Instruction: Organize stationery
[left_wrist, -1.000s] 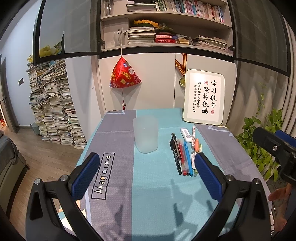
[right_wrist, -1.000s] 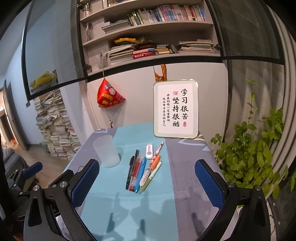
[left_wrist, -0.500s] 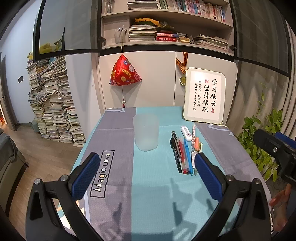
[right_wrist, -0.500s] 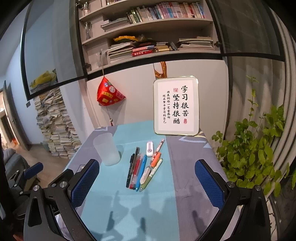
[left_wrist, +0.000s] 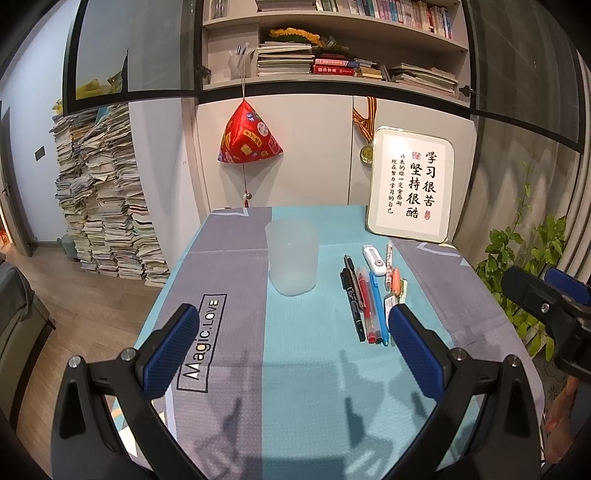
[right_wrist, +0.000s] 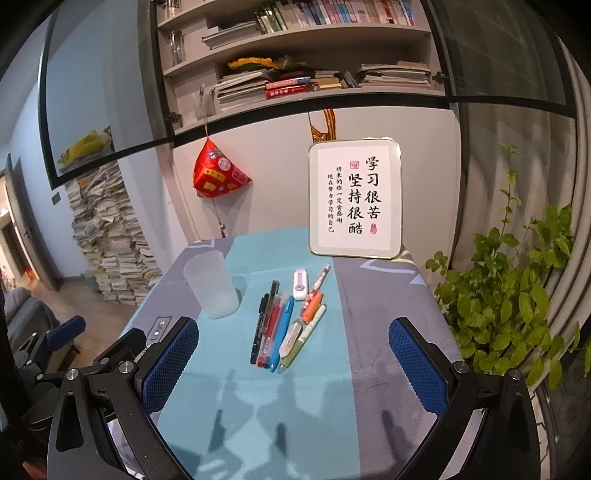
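A frosted plastic cup (left_wrist: 292, 257) (right_wrist: 212, 285) stands upright and empty on the teal and grey tablecloth (left_wrist: 303, 369). To its right lie several pens (left_wrist: 364, 302) (right_wrist: 275, 328) side by side, with a white correction tape (left_wrist: 373, 260) (right_wrist: 300, 283) and an orange marker (right_wrist: 312, 305) just beyond them. My left gripper (left_wrist: 293, 347) hovers open over the near table, well short of the cup. Open too is my right gripper (right_wrist: 293, 354), which hangs above the near ends of the pens. Nothing sits between either pair of blue pads.
A framed calligraphy sign (left_wrist: 410, 190) (right_wrist: 355, 202) leans against the cabinet at the table's back right. A green plant (right_wrist: 509, 295) crowds the right edge. A red pyramid ornament (left_wrist: 248, 136) hangs behind. Book stacks (left_wrist: 99, 199) stand on the floor at left.
Both grippers have risen and tilted slightly, so the table objects sit a little lower in each view. Nothing on the table has moved.
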